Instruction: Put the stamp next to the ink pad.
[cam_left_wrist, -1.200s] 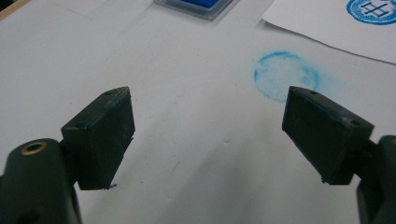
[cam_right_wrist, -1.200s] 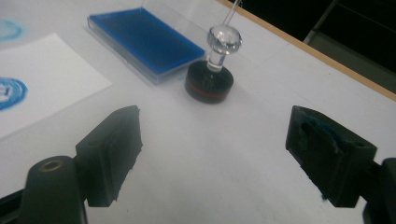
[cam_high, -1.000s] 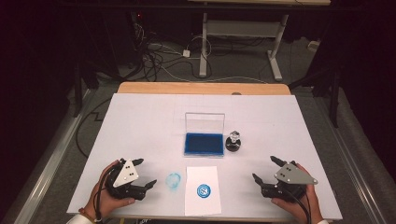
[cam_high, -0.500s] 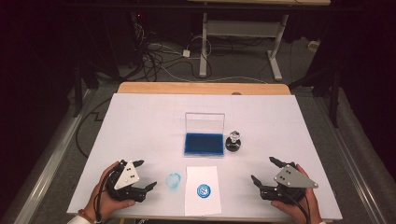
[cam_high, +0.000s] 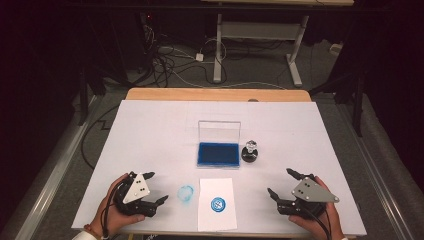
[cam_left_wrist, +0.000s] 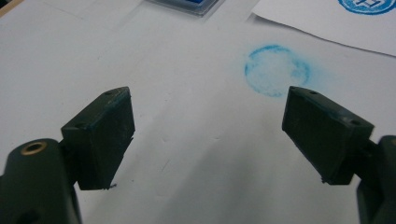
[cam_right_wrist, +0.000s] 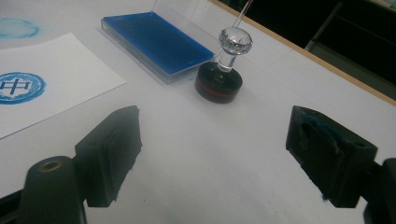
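A blue ink pad (cam_high: 217, 154) with its clear lid raised lies at the table's middle (cam_right_wrist: 156, 42). Right beside it stands a round black stamp (cam_high: 250, 152) with a clear knob (cam_right_wrist: 219, 81). In front of the pad lies a white sheet (cam_high: 216, 202) bearing a round blue print (cam_right_wrist: 19, 87). A faint blue ring smudge (cam_high: 186, 193) marks the table left of the sheet (cam_left_wrist: 277, 70). My left gripper (cam_high: 153, 189) rests open at the front left, jaws wide apart with nothing between them (cam_left_wrist: 208, 133). My right gripper (cam_high: 284, 183) rests open at the front right, empty (cam_right_wrist: 212, 149).
The white table top (cam_high: 160, 130) has a wooden strip along its far edge (cam_high: 215, 94). Beyond it are cables and a desk frame on a dark floor. A hand holds each gripper near the table's front edge.
Both grippers have shifted only slightly at the front edge; the right one has edged a little. Pad, stamp and sheet have not moved.
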